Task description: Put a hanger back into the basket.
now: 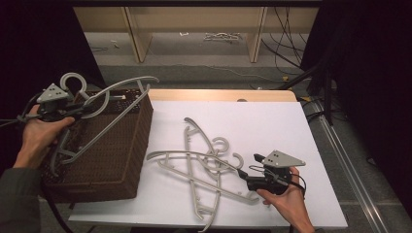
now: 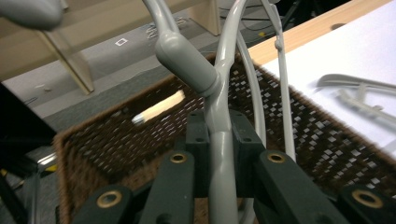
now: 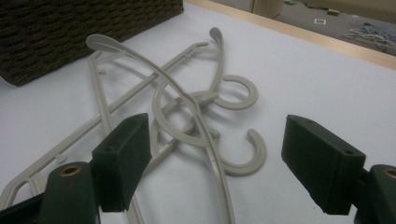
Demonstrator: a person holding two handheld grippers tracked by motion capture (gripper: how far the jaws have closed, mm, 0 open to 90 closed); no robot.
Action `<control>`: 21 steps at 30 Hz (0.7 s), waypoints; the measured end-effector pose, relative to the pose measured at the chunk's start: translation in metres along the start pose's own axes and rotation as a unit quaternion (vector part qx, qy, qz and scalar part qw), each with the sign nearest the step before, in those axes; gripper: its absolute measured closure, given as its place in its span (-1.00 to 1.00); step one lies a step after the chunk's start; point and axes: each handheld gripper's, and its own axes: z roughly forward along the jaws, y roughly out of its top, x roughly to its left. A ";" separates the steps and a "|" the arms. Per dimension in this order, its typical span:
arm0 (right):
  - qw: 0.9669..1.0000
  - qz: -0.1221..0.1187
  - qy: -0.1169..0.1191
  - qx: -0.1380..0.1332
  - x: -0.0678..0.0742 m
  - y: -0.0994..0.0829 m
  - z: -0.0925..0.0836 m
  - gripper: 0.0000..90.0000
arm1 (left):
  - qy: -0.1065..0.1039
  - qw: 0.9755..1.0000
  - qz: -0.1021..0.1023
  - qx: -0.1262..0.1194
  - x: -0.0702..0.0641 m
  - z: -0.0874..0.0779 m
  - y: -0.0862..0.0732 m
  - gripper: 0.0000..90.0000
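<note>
**Hangers: one held over basket, pile on table**

High view. One dark brown woven basket [image 1: 109, 155], rectangular, coarse wicker weave, sits at the left edge of the white table [image 1: 272, 126]. The left gripper [image 1: 73, 112] is above the basket's near-left corner, clamped on one grey plastic hanger [image 1: 114, 104]; that hanger lies tilted across the basket's open top, hook towards the hand, one curved arm reaching past the basket's far right corner. On the white surface, right of the basket, is a tangle of grey hangers [image 1: 204, 167], at least three by the hooks counted; exact number hard to tell, since they cross and overlap. All the same type: smooth moulded plastic, thin curved shoulders, open round hooks. The right gripper [image 1: 243, 174] rests at the pile's right end, close to a hook, the hand below it.

Left gripper view. Two black jaws pinched tight on the held hanger's neck [image 2: 219, 140]; pads touch it on both sides. Above the pads, a thicker rounded grey collar. Behind is the basket interior [image 2: 116, 135], an open lattice with light showing through.

Right gripper view. Jaws spread wide, nothing between the two black block pads [image 3: 123, 158]. Three hooks visible in the pile [image 3: 205, 116] ahead, lying flat and interlocked on the matte white top. Basket corner at the upper left.
</note>
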 end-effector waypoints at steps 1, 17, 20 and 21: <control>1.000 0.000 0.000 0.000 0.000 0.000 0.000 -0.45 | 0.005 1.000 -0.010 0.000 0.006 -0.002 -0.007 0.79; 1.000 0.000 -0.002 -0.001 0.000 -0.001 0.001 -0.45 | 0.033 0.999 -0.018 0.040 0.024 -0.003 -0.045 0.79; 1.000 0.002 -0.004 -0.001 -0.001 -0.002 0.001 -0.45 | 0.036 0.998 -0.020 0.048 0.026 -0.003 -0.049 0.79; 1.000 0.002 -0.004 -0.001 -0.001 -0.002 0.001 -0.45 | 0.037 0.998 -0.026 0.046 0.027 -0.003 -0.050 0.79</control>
